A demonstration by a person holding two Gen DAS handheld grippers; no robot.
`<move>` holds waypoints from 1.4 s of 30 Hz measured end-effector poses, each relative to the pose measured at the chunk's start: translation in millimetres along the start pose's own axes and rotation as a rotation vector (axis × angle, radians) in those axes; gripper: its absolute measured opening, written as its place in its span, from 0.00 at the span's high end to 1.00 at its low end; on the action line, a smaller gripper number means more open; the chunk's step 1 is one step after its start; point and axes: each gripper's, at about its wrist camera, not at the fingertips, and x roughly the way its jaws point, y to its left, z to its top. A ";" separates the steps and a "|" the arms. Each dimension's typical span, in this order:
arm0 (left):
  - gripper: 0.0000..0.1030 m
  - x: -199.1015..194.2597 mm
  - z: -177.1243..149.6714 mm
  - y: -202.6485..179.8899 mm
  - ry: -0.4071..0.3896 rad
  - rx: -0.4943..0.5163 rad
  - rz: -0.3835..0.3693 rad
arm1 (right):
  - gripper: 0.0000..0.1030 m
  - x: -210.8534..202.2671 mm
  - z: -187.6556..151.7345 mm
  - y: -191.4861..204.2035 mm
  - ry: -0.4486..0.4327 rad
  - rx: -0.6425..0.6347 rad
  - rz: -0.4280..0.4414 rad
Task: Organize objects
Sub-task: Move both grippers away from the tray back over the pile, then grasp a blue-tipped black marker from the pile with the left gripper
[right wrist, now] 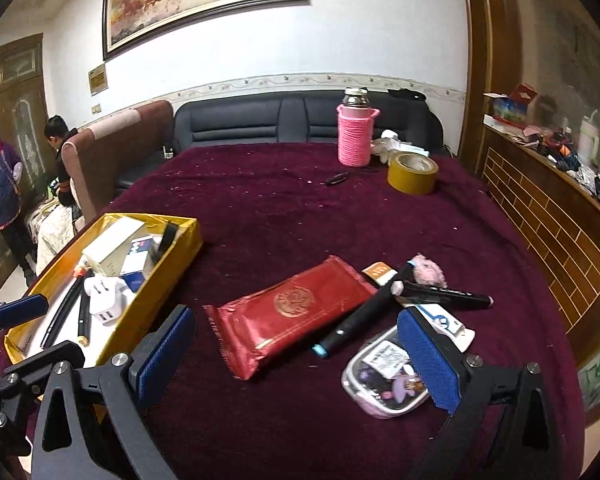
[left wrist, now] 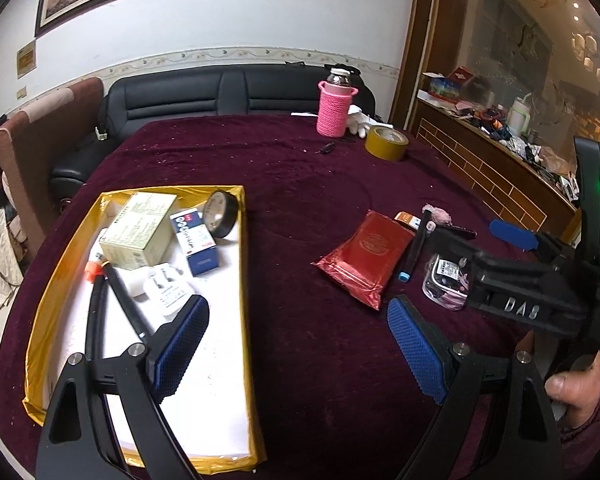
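I see a glossy red foil packet [right wrist: 290,316] with a gold round emblem lying flat on the plush maroon cloth of the counter [right wrist: 268,204], just right of the gold-walled tray [left wrist: 242,264]. My right tool [right wrist: 300,356] hangs over it, ribbed blue pads spread wide, gripping nothing. My left tool [left wrist: 296,344] is equally wide and empty, one pad over the tray's white floor. A black marker [right wrist: 358,318] overlaps the packet's right edge.
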 end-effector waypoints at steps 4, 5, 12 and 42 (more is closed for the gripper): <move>0.12 10.1 5.7 -12.7 0.013 0.036 -0.012 | 0.00 3.2 2.0 -44.4 -0.019 0.095 -0.059; 0.12 14.5 7.4 -17.5 0.018 0.053 -0.010 | 0.00 5.3 1.4 -59.0 -0.022 0.132 -0.076; 0.12 59.6 13.7 -57.1 0.027 0.239 0.006 | 0.00 23.2 -16.0 -145.4 -0.056 0.364 -0.138; 0.63 201.2 57.6 -166.6 0.314 0.490 -0.305 | 0.00 37.4 -49.1 -200.9 -0.045 0.638 -0.011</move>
